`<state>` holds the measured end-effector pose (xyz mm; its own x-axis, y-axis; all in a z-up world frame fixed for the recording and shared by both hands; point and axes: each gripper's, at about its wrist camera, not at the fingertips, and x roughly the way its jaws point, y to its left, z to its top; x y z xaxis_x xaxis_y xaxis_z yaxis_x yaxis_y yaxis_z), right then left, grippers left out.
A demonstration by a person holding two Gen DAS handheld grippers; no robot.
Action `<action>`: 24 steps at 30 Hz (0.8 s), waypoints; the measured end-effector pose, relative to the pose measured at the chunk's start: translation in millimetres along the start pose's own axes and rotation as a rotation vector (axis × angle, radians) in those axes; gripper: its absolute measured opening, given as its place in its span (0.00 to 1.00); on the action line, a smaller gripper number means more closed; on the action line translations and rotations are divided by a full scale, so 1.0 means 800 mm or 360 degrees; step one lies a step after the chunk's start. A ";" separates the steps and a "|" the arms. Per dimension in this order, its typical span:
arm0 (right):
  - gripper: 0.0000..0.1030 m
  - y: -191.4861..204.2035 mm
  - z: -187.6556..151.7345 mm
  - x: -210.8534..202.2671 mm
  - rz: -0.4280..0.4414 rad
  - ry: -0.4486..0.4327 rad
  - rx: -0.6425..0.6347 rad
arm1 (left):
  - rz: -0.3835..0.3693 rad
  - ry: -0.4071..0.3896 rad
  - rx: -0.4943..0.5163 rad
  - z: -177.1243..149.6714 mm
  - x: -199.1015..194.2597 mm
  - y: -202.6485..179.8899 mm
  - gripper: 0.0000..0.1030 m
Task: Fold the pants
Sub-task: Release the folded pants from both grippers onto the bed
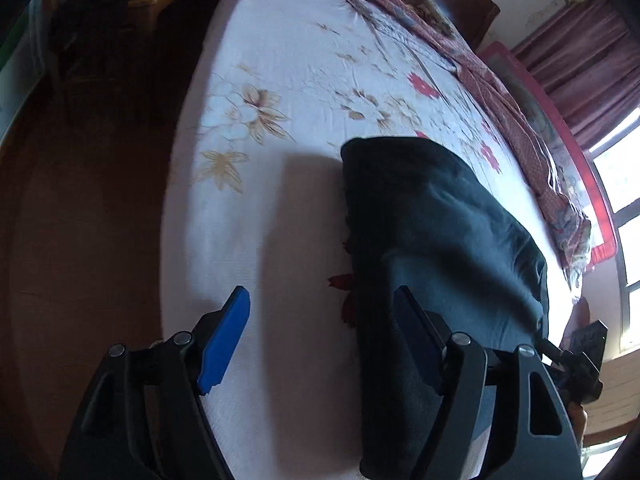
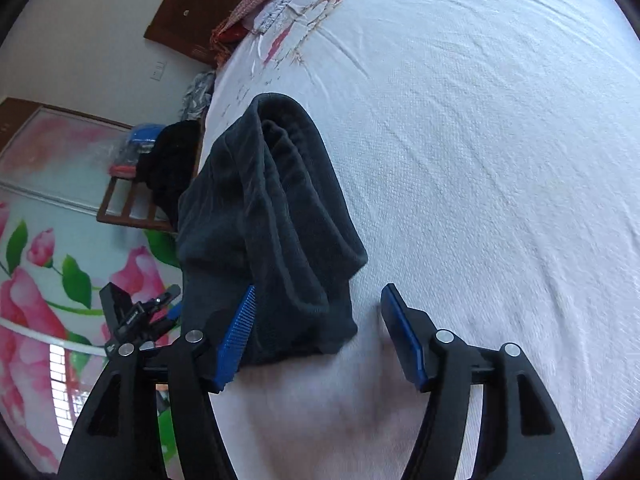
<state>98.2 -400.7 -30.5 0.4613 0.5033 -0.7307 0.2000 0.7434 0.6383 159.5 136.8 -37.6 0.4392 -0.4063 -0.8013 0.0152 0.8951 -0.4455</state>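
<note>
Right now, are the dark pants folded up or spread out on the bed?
Folded. The pants lie as a compact stacked bundle on the white bedsheet, layered edges showing at one end.

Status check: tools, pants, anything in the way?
Left tool open, empty. Right tool open, empty. Dark folded fabric pants lie released on white floral bedsheet. Nothing in the way.

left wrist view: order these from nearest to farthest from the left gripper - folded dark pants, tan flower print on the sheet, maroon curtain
Measured from the left gripper:
1. Folded dark pants, beside its right-hand finger, on the white bedsheet.
2. Tan flower print, farther up the sheet, on the left of the picture.
3. Maroon curtain, beyond the bed's far side, top right by the window.
</note>
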 end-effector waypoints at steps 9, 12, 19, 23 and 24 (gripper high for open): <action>0.61 0.110 0.044 -0.018 0.0436 -0.0294 -0.0220 | -0.0520 -0.0152 0.0465 -0.043 -0.046 -0.139 0.88; 0.61 0.086 0.055 0.049 0.0436 -0.0251 -0.0092 | -0.0435 0.0027 0.0593 -0.077 -0.016 -0.152 0.87; 0.14 0.017 0.034 0.043 0.0435 -0.0318 0.0247 | -0.0316 0.0096 0.0705 -0.122 -0.007 -0.134 0.87; 0.49 0.066 0.002 0.025 0.0588 -0.0215 0.0043 | -0.0343 0.0068 0.0655 -0.116 -0.022 -0.134 0.87; 0.56 0.068 -0.008 0.035 0.0544 -0.0147 -0.0010 | -0.0336 0.0064 0.0633 -0.114 -0.023 -0.132 0.87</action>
<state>116.1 -343.5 -17.7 0.5772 0.6816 -0.4498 0.0155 0.5415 0.8405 67.8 33.1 -12.5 0.3543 -0.5871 -0.7279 0.4480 0.7898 -0.4190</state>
